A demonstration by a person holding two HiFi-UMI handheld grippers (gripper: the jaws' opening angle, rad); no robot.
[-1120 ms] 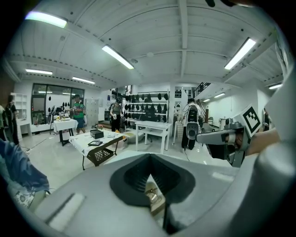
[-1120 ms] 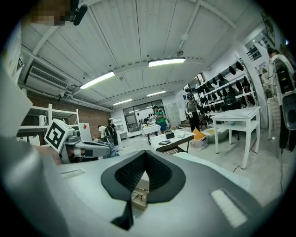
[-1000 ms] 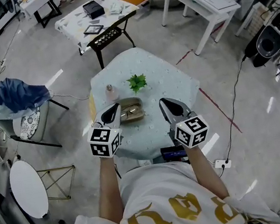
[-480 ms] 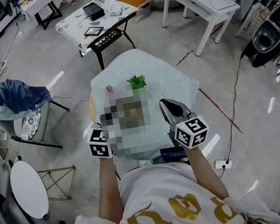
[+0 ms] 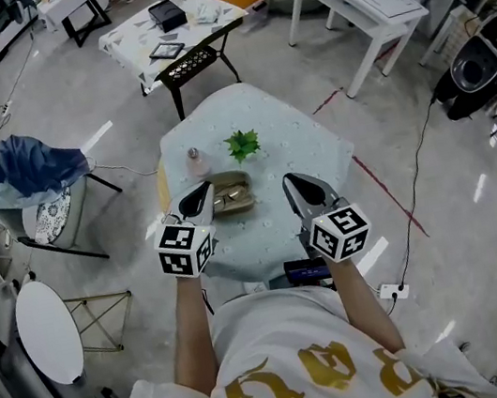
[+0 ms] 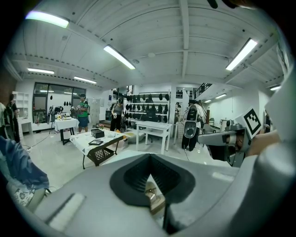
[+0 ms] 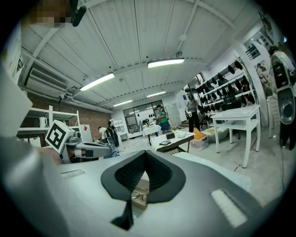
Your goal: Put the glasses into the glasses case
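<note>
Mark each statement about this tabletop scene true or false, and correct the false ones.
1. The glasses case is closed. False: it lies open, with the glasses in it.
2. The green plant stands on the table, beyond the case. True.
3. The right gripper grips the glasses. False: its jaws are together on nothing, off to the case's right.
4. The left gripper is nearer the case than the right gripper. True.

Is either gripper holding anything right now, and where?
Nothing held: the left gripper and right gripper are both shut empty; the glasses lie in the open glasses case.
</note>
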